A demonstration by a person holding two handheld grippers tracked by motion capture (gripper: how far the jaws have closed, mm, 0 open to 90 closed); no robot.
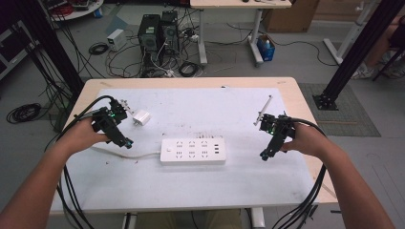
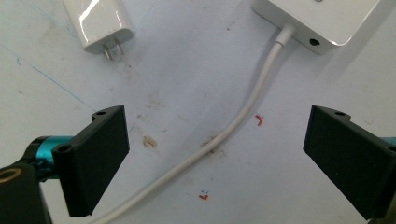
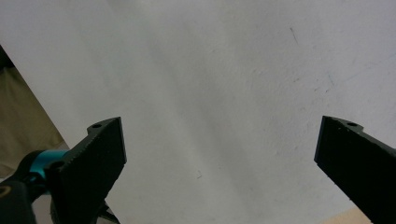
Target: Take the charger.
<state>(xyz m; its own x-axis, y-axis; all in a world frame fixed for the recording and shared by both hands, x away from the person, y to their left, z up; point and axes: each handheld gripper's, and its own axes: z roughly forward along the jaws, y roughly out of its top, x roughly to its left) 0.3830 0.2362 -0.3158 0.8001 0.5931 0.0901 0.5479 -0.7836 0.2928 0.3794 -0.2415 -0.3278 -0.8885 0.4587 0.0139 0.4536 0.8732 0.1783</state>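
Two empty, wide-open tools: left hand-held gripper (image 1: pixel 128 143) above the power strip (image 1: pixel 193 151) cord (image 2: pixel 243 114), near a charger (image 1: pixel 142 117); right hand-held gripper (image 1: pixel 264 155) over bare worktop (image 1: pixel 200 191).

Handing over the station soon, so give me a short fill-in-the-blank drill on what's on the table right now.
1. The white rectangular plastic power strip lies ____ the two claws.
2. The small white plastic plug adapter lies nearest the ____ claw.
3. The right claw holds ____.
4. The left claw's jaws straddle the strip's white ____.

Missing words: between; left; nothing; cable
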